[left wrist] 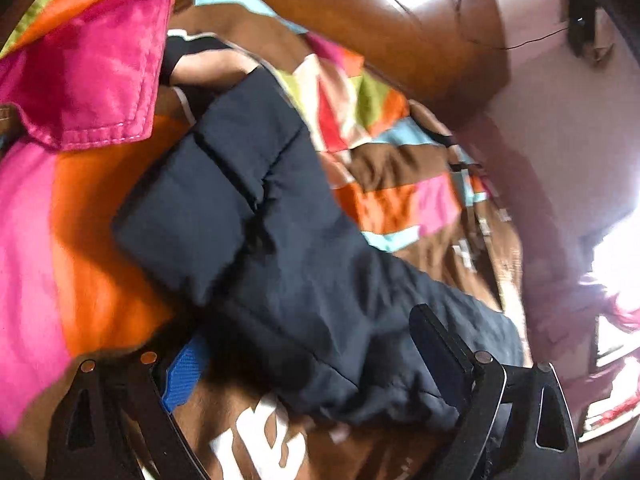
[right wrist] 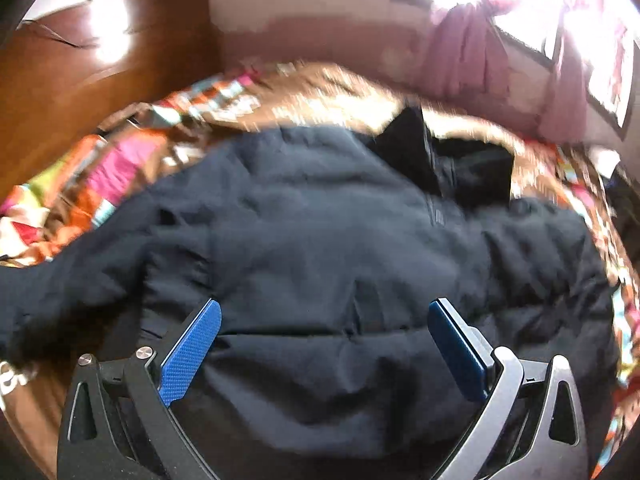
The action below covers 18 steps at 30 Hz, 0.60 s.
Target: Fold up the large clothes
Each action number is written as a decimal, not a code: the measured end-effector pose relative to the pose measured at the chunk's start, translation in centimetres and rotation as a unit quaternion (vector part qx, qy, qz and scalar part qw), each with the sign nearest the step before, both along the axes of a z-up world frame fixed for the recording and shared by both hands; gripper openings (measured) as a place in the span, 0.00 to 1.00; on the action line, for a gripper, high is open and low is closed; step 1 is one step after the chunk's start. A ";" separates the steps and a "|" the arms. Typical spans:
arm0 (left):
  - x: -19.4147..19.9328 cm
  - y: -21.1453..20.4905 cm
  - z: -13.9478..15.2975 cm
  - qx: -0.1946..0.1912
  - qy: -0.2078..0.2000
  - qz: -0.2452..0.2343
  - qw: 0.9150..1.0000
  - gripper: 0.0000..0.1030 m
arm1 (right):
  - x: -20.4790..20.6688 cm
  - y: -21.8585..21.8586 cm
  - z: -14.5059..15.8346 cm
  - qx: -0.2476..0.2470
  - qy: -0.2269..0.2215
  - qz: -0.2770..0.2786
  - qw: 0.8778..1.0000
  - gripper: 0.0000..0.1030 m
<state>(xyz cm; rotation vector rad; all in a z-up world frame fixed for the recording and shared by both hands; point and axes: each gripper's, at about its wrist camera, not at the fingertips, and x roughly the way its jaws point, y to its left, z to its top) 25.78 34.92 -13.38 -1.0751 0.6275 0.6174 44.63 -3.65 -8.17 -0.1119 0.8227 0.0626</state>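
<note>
Blue pads on our right gripper [right wrist: 324, 344] sit wide apart right over the body of the dark navy padded jacket [right wrist: 340, 240], gripping nothing yet, so we'd say we're lining up a grab for the next fold. Over on the left gripper [left wrist: 304, 364] the fingers are spread too, with the jacket's sleeve [left wrist: 248, 216] bunched across the gap between them; one finger is half buried under fabric, but it doesn't look clamped. Our advice for doing this bit well: pinch near a seam or the hem rather than the puffy middle, because that quilted fill will squish and slide out, and take both ends level so the fold doesn't come out crooked. Jacket itself is thick, matte, stitched in soft panels, lying mostly flat on the patchwork bedspread [right wrist: 128, 160] with its collar [right wrist: 440, 164] at the far end and the sleeve trailing toward a pink fleece item [left wrist: 80, 72]. Behind all that there's the wooden headboard [right wrist: 80, 64] and pink curtains [right wrist: 472, 52], pretty blurry.
</note>
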 end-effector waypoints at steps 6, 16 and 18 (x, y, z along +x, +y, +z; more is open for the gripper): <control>1.6 -0.7 0.1 0.046 0.041 0.003 0.998 0.80 | -0.5 -0.5 -2.3 0.038 -0.019 -0.022 0.999 0.99; 1.7 -1.3 0.7 0.091 0.058 0.007 0.994 0.26 | -1.9 -0.2 -3.1 0.021 -0.068 -0.032 0.997 0.99; 2.0 -1.8 1.1 0.110 0.059 -0.003 0.992 0.20 | -1.9 -0.2 -3.0 0.022 -0.068 -0.032 0.997 0.99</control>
